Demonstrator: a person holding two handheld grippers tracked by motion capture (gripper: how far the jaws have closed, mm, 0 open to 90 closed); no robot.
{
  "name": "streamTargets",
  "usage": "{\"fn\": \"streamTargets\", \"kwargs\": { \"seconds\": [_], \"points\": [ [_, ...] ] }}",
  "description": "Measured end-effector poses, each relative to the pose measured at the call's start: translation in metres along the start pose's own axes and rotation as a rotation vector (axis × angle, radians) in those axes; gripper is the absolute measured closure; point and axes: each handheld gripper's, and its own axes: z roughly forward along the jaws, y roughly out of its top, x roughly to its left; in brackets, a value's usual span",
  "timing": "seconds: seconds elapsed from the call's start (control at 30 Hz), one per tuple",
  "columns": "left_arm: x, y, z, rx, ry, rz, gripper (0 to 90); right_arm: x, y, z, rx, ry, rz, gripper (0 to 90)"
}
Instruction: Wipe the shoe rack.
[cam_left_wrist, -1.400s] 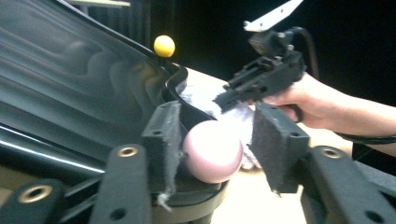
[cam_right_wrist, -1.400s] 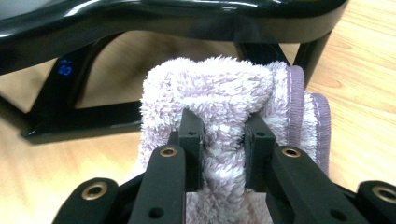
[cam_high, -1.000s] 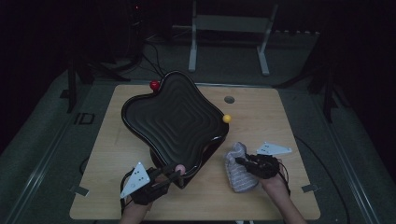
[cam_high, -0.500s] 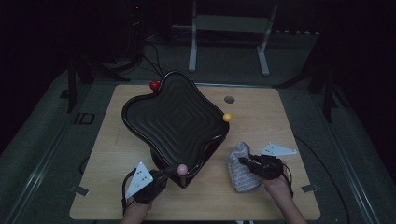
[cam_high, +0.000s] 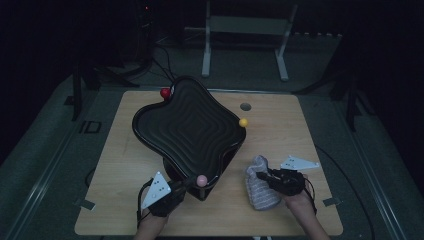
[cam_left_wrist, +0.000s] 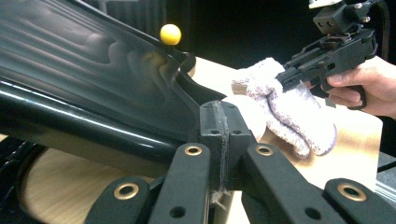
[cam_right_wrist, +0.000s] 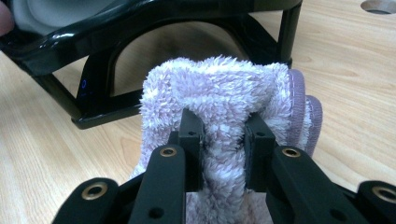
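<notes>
A black ribbed dish (cam_high: 190, 125) sits tilted on a black stand (cam_right_wrist: 93, 119), with a red ball (cam_high: 164, 92), a yellow ball (cam_high: 243, 122) and a pink ball (cam_high: 201, 180) at its corners. My left gripper (cam_high: 189, 183) is at the near corner beside the pink ball. In the left gripper view its jaws are pressed together (cam_left_wrist: 219, 126) against the dish's rim (cam_left_wrist: 93, 135), with nothing visible between them and a pale ball (cam_left_wrist: 252, 114) just behind. My right gripper (cam_high: 264, 177) is shut on a fluffy lilac cloth (cam_high: 260, 192) lying on the table; its jaws (cam_right_wrist: 219, 135) pinch a fold of the cloth (cam_right_wrist: 219, 88).
The wooden table (cam_high: 300, 130) has a round hole (cam_high: 245, 106) at the back right of the dish. A metal frame (cam_high: 245, 45) stands on the floor behind the table. Cables (cam_high: 150, 55) run on the floor at the back left.
My left gripper has slid right to the pink ball, and that corner of the dish has shifted slightly right. The right gripper and cloth have drifted a little right.
</notes>
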Motion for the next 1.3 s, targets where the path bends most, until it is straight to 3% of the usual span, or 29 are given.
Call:
{"fn": "streamTargets", "kwargs": {
  "seconds": [0.63, 1.03, 1.13, 1.3],
  "points": [
    [-0.012, 0.009, 0.035, 0.008, -0.032, 0.002, 89.9, -0.008, -0.011, -0.011, -0.005, -0.021, 0.027, 74.1],
    [-0.025, 0.016, 0.069, 0.045, -0.045, 0.025, 89.8, -0.011, -0.014, -0.010, -0.003, -0.023, 0.036, 74.1],
    [-0.029, 0.017, 0.079, 0.052, -0.039, 0.035, 89.8, -0.011, -0.014, -0.011, -0.003, -0.025, 0.035, 74.1],
    [-0.028, 0.022, 0.080, 0.034, -0.007, 0.044, 89.8, -0.012, -0.015, -0.012, -0.006, -0.027, 0.037, 74.1]
  ]
}}
